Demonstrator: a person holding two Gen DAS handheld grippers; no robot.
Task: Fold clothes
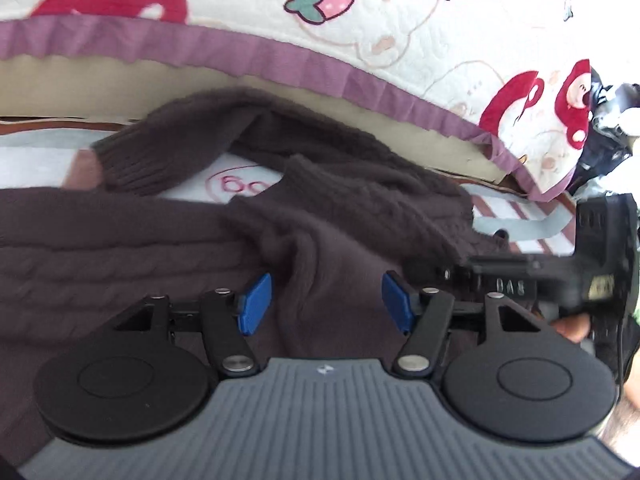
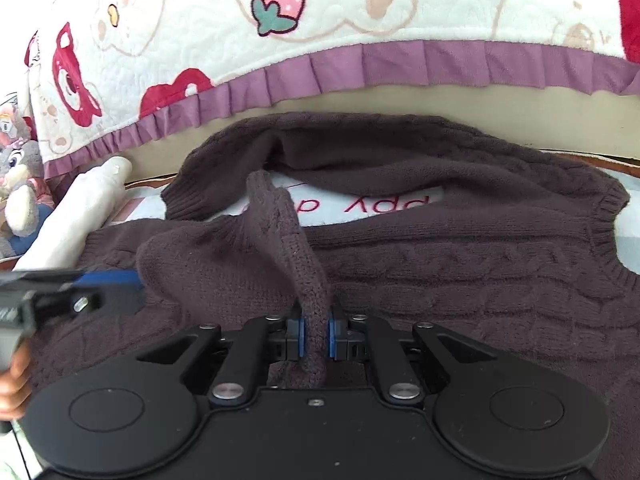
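Right gripper (image 2: 315,338) pinches a knit fold of the brown sweater (image 2: 460,272), which lies spread below the frilled blanket (image 2: 320,76). That fold's strip runs away toward the blanket. Left gripper (image 1: 326,304) hangs spread over the sweater, gripping nothing.

The sweater (image 2: 440,272) lies spread beneath and ahead of the right gripper (image 2: 316,340), a fold between its jaws. The blanket (image 2: 360,20) lies beyond; the left gripper (image 2: 80,292) stands left.
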